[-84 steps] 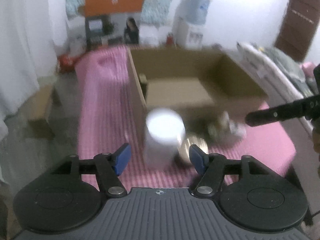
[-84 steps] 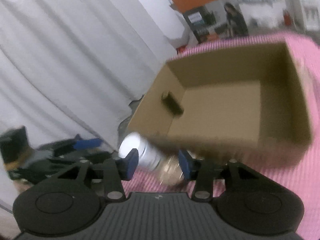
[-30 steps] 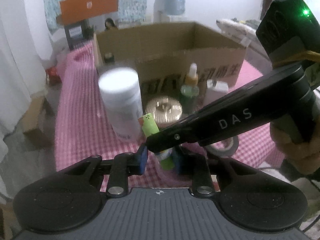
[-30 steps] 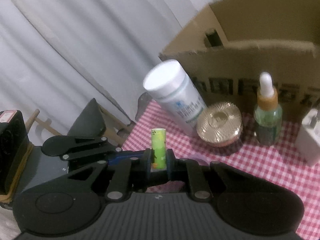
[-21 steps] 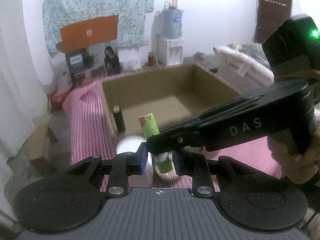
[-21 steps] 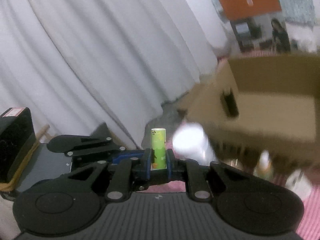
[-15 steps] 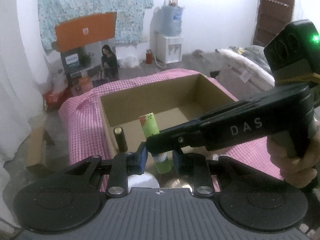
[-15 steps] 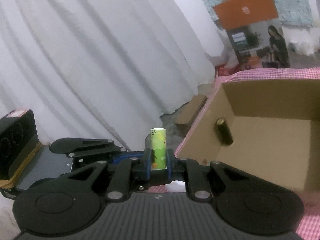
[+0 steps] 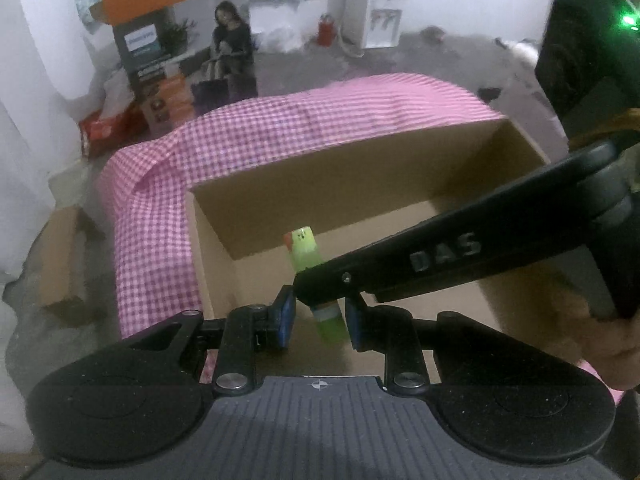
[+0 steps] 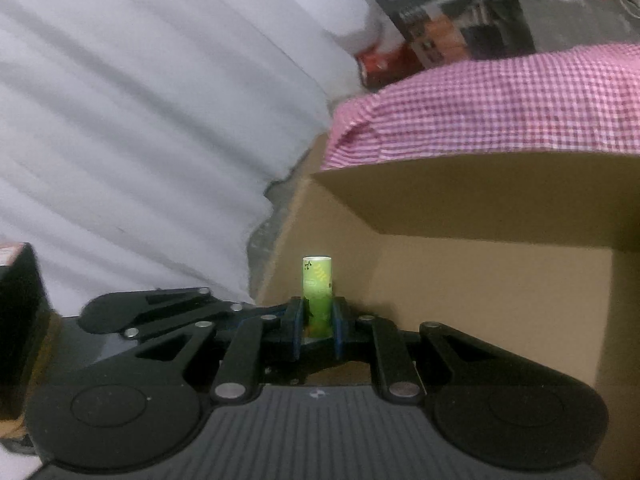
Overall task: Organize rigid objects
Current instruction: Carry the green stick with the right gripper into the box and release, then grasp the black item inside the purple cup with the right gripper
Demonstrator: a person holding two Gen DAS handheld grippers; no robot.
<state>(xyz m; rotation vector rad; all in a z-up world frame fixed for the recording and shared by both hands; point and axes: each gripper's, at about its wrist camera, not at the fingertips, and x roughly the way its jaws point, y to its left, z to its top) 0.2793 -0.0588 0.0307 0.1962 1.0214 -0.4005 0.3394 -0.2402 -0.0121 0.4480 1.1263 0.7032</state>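
Green and printed, the small cylindrical tube stands upright in my right gripper, whose fingers are closed tight on its lower half. From the left wrist view the same tube hangs over the open brown cardboard box, near its left wall, and has not been let go. My left gripper sits just under and beside it, its blue-padded fingers standing apart on either side of the tube's lower end without touching it, as far as I can tell.

I judge the carry almost done: lowering and release remain, and whatever else waits for sorting is out of view. The box floor showing here looks bare.

Pink-and-white checked cloth covers the table beyond the box. White curtain hangs to the left. My two grippers crowd each other, so I would watch for a knock on release.
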